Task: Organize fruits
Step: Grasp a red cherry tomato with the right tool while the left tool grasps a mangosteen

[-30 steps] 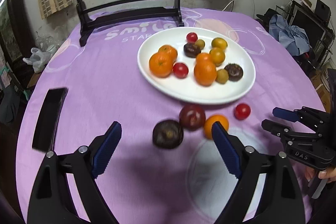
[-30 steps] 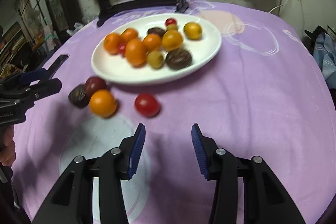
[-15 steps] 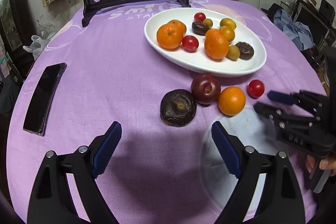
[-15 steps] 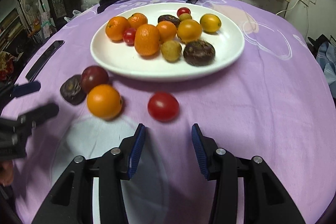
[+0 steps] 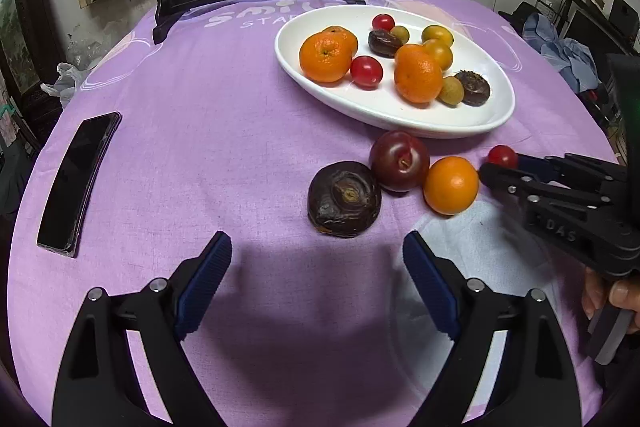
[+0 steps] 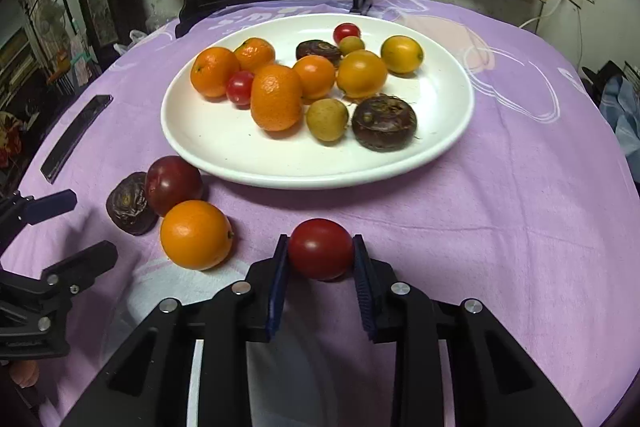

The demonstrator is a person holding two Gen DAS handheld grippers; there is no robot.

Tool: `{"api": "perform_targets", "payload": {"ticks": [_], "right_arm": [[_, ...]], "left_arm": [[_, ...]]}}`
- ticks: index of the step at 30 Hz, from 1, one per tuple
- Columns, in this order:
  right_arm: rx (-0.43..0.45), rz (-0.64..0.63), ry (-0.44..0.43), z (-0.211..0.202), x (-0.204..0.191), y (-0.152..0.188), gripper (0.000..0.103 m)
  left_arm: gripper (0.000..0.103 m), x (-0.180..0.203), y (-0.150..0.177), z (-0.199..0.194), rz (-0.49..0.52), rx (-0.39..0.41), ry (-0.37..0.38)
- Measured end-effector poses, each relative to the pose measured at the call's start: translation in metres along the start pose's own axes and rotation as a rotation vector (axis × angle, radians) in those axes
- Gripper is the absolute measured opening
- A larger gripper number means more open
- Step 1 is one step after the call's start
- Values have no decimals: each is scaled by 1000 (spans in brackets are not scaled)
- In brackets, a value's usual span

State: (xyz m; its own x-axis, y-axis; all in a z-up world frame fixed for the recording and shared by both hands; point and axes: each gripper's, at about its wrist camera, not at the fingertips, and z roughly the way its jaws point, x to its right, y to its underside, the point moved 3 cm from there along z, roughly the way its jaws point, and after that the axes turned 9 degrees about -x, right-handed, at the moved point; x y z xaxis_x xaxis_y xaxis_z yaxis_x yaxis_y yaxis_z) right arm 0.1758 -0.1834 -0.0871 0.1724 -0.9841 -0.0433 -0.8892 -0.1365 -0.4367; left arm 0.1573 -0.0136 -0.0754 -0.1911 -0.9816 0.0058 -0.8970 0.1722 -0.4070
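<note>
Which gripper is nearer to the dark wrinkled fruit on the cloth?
Left. The left gripper is open just in front of the dark wrinkled fruit. The right gripper is off to its side, having just closed on the red tomato.

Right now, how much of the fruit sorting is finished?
Most fruit already sits on the white plate. The right gripper has just been closing and now pinches the red tomato on the cloth. Left outside the plate: an orange, a dark plum and a wrinkled brown fruit, before the open left gripper.
</note>
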Motion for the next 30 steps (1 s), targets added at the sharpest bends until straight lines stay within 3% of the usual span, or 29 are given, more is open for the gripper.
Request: {"api": "perform_targets", "payload": {"ticks": [18, 30], "right_arm": [[42, 76, -99, -37, 28, 39, 31], [50, 70, -114, -41, 28, 42, 31]], "left_arm": [[85, 10, -16, 23, 34, -31, -70], [77, 11, -29, 35, 23, -39, -37]]}}
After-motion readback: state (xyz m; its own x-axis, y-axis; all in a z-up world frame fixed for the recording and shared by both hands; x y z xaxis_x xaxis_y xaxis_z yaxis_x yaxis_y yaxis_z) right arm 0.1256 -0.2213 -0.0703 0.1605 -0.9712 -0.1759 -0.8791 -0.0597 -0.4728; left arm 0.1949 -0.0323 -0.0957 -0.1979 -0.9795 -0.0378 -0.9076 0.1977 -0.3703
